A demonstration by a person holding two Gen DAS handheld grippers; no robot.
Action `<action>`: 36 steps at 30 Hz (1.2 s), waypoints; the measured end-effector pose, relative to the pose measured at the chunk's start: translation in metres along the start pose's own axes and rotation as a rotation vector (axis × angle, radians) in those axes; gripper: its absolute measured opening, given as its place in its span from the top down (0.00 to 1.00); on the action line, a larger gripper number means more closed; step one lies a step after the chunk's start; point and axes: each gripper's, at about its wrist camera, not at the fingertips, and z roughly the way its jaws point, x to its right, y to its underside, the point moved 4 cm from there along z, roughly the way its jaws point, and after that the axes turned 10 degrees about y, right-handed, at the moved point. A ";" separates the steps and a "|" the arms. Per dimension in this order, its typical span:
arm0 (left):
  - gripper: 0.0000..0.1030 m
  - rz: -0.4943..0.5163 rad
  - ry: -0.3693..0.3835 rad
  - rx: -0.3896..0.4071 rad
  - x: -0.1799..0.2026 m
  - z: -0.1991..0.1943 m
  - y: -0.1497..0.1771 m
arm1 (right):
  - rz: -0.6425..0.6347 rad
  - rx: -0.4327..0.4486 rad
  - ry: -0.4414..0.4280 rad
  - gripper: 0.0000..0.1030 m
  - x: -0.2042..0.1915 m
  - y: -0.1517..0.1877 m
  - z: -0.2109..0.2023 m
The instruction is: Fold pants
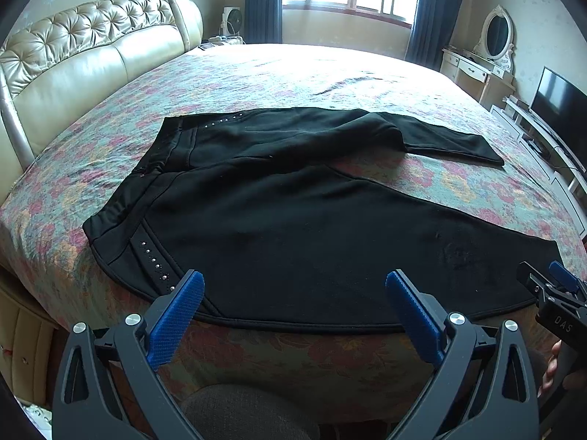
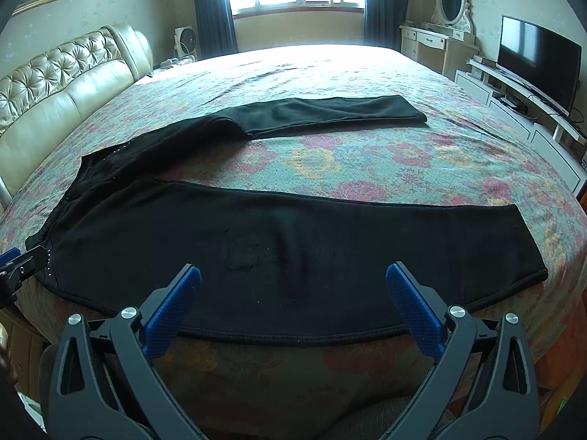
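Black pants (image 1: 293, 220) lie spread flat on the floral bedspread, waistband to the left, both legs running right and splayed apart. The near leg (image 2: 312, 249) lies along the bed's front edge; the far leg (image 2: 330, 112) lies further back. My left gripper (image 1: 293, 286) is open and empty, just in front of the near hem by the studded hip. My right gripper (image 2: 293, 282) is open and empty, in front of the near leg's middle. The right gripper also shows at the right edge of the left wrist view (image 1: 550, 293).
The bed (image 2: 367, 161) has a tufted cream headboard (image 1: 73, 58) at the left. A TV (image 2: 539, 62) on a low white stand and a dressing table with an oval mirror (image 2: 451, 0) stand at the right. A window with dark curtains is behind.
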 end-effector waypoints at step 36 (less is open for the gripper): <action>0.04 0.004 0.000 -0.041 -0.005 0.013 0.005 | -0.013 -0.063 -0.024 0.02 -0.013 0.009 0.025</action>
